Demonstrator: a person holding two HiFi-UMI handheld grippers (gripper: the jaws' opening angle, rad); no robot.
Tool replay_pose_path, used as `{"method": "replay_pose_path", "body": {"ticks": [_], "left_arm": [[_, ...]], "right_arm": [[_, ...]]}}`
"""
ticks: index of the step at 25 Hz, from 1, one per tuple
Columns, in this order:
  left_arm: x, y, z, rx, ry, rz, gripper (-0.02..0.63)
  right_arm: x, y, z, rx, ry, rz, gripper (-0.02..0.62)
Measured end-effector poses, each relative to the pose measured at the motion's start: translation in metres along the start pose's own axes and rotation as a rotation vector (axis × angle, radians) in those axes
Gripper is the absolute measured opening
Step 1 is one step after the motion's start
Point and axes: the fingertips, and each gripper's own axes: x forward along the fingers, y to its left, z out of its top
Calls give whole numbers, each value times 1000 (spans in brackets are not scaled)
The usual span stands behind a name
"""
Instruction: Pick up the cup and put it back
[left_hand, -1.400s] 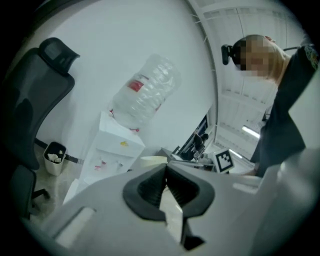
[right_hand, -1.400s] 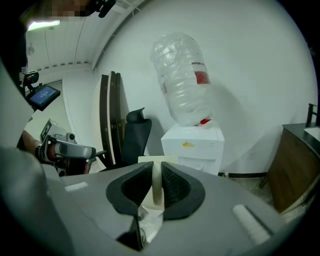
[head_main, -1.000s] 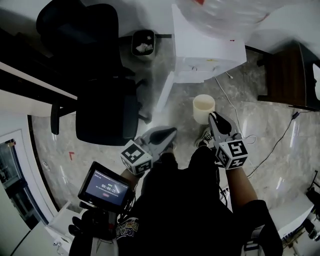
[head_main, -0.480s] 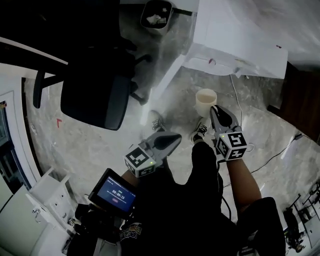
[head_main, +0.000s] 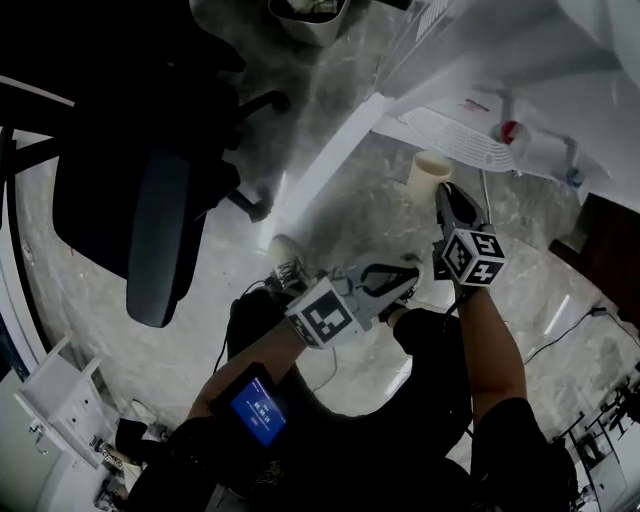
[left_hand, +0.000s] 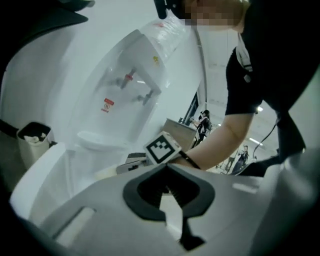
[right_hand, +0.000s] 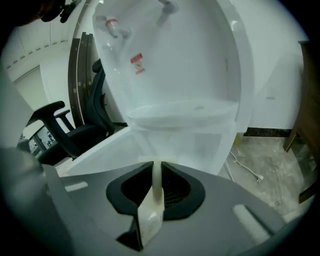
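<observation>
We find R gripper (right_hand: 157, 169) nipped on cup (head_main: 430, 172) wall, near water dispenser (right_hand: 175, 75); L gripper (left_hand: 166, 170) jaws together, nothing held.

Cream cup (head_main: 430, 172) in the fingers of the right gripper (head_main: 447, 194), beside white dispenser (head_main: 520, 70)

Matt paper cup (head_main: 428, 178), glossy marble floor (head_main: 360, 212), smooth plastic dispenser (right_hand: 175, 60)

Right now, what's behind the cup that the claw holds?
The white water dispenser, with its tray and taps. The cup hides a thin strip of its lower front.
</observation>
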Motion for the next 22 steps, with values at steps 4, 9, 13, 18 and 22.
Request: {"method": "replay_pose_path", "body": {"ticks": [4,9,13,18,22], "left_arm": [[9,39,-45,-191,-138,-21,3],[18,84,-66,-355,-204,-116,3],[24,103,-90,-221,-125,-132,3],[46,82,-85,-136,-85,-216,3],[50,63,-102,-141,-36,-283,3]], "right_arm": [[83,-48,-27,-5,-57,-44,52],[174,-106,-25,-35,-139,-103,54],[223,-129,-4,-26,-217,-156,53],[233,-151,22,-129,-352,-245,54],[235,-137,11,-113,-283,-207,55]]}}
